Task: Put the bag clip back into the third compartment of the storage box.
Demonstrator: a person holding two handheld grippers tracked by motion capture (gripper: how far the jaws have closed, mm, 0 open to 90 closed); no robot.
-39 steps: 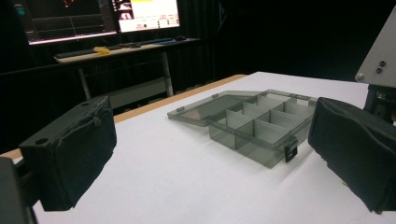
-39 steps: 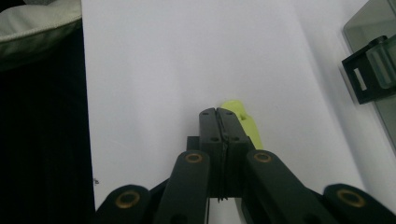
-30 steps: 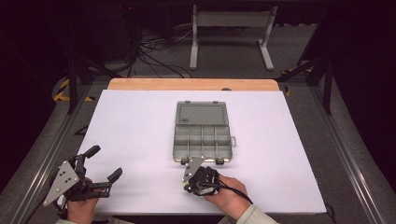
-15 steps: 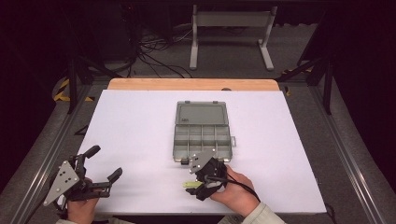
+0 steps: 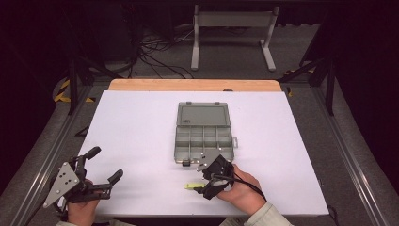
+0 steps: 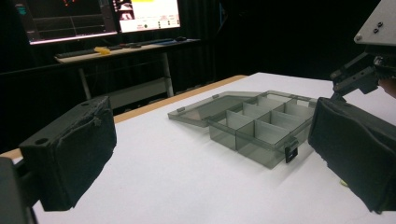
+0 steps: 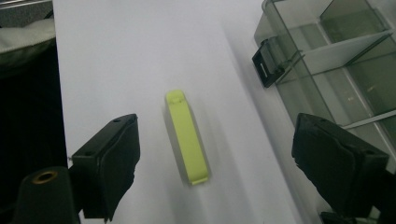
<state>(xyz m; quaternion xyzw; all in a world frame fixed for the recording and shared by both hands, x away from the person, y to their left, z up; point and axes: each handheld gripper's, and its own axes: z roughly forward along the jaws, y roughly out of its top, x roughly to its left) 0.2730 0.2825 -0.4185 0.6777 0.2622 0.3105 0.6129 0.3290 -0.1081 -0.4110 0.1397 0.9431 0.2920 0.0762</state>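
White tabletop (image 5: 141, 122) is seen against a pretty dark room, with monitors glowing in the far background of the left gripper view. Near the middle, a smoky clear organizer box (image 5: 204, 139) is laid open, lid flat on its far side. Just off its near edge, a small lime-green piece (image 7: 187, 135) is left lying flat on the tabletop, untouched. The right tool (image 5: 207, 181) is held over it with its jaws just opened wide, the piece sitting loose between them. The left tool (image 5: 104, 165) is parked at the near left corner, also spread open with nothing gripped.
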